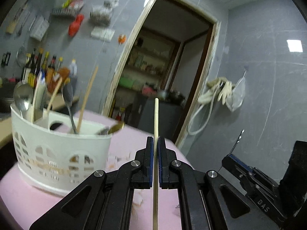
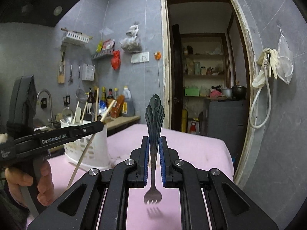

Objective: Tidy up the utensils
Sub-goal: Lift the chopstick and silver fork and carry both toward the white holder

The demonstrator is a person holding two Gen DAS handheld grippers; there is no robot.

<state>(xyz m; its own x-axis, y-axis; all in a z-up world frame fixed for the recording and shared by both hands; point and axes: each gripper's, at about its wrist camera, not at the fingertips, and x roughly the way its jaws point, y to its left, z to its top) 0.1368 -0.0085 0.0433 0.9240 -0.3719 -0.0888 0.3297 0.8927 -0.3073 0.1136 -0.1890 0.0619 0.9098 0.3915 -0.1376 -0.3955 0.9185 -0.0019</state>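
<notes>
Left gripper (image 2: 100, 123) reads "GenRobot.AI"

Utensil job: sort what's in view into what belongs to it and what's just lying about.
Belongs:
chopstick in left gripper
fork in right gripper
white caddy with spoons and chopsticks

Lying about:
sauce bottles
red bag
gloves
hose

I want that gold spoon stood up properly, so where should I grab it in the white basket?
Grip the gold spoon by its bowl end, which leans over the white basket's rim. Come from above on the doorway side; its handle is buried among other utensils.
</notes>
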